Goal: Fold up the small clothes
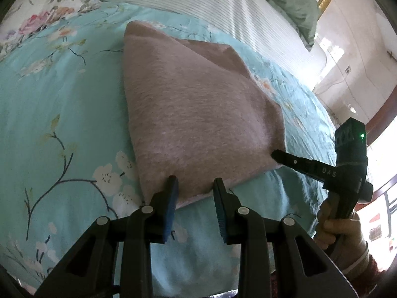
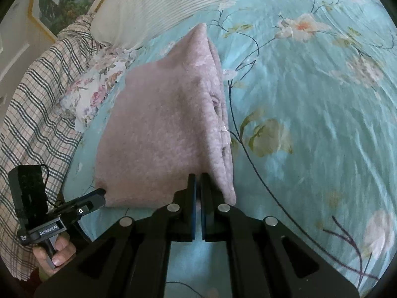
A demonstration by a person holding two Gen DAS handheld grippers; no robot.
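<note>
The pink garment (image 1: 193, 114) lies folded on the bed (image 1: 62, 99), its near hem toward the person, its far end tapering toward the striped pillow (image 2: 153, 2).

The right gripper (image 2: 198, 181) has its jaws pressed together on the garment's near corner, a pinch of fleece between the pads. The left gripper (image 1: 196, 186) stands with its jaws apart at the hem's other end; the hem runs between its fingers (image 1: 172, 188), but I see no squeeze there, so I'd call it open.

That mismatch is the risk, as I judge it. If both hands lift now, only one corner rises; the loose side would drag and the fold would skew or fall open. The fleece looks thick and layered, so the left jaws may catch just the top layer, letting the lower one sag out. The right pinch looks shallow, close to the edge, and might slip off under a pull.
</note>
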